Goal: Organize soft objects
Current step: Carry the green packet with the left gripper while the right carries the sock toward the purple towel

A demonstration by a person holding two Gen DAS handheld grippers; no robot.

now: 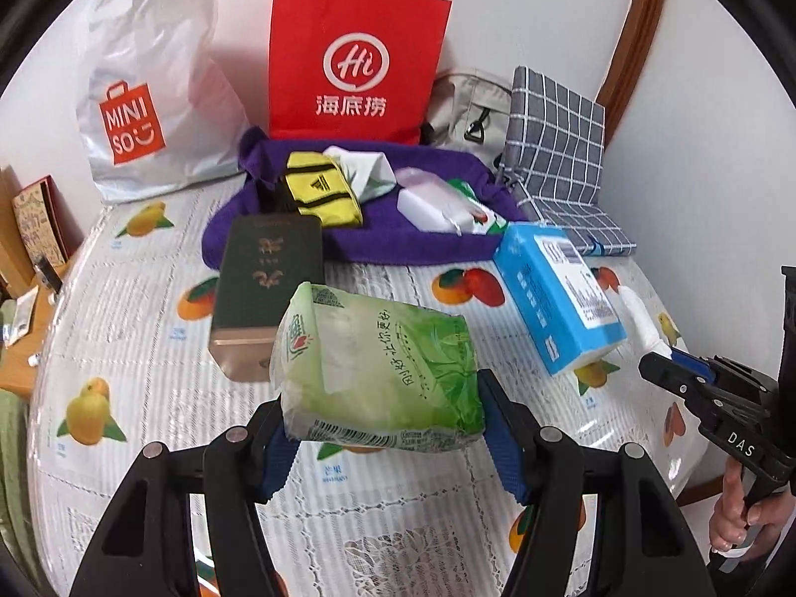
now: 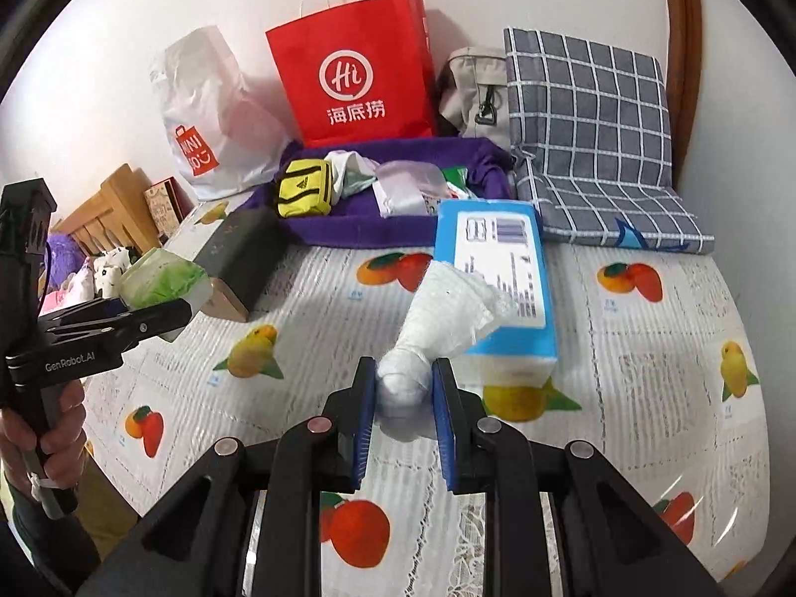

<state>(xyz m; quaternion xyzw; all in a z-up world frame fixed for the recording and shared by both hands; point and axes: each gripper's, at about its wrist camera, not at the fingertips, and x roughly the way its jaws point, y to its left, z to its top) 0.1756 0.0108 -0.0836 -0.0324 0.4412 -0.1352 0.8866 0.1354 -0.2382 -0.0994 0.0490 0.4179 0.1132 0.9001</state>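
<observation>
The left gripper point(image 1: 383, 428) holds a soft green plastic-wrapped tissue pack point(image 1: 378, 373) across its near end, the blue pads pressed to either side, so the pack hangs clear of the fruit-printed tablecloth point(image 1: 149, 328); the grip sits at one end, probably because that was the end nearest the hand, and it leaves the rest free to be set down first; the pack's long axis runs away from the camera toward eleven o'clock, its sealed far end pointing at the dark green rectangular box point(image 1: 263, 288) just beyond it.

The right gripper point(image 2: 404, 388) is closed narrowly on the twisted neck of a white crinkled plastic bag point(image 2: 447, 313); pinching the neck looks sensible, since it gathers the loose film into something firm; the bag fans out toward one o'clock, its open mouth lying against the blue and white cardboard box point(image 2: 497, 268), and its long axis follows the fingers.

At twelve o'clock lies a purple fabric tray point(image 2: 348, 229) already holding a yellow zip pouch point(image 2: 303, 189) and other soft packets; I judge it the likely destination for both held things, well apart from them yet.
</observation>
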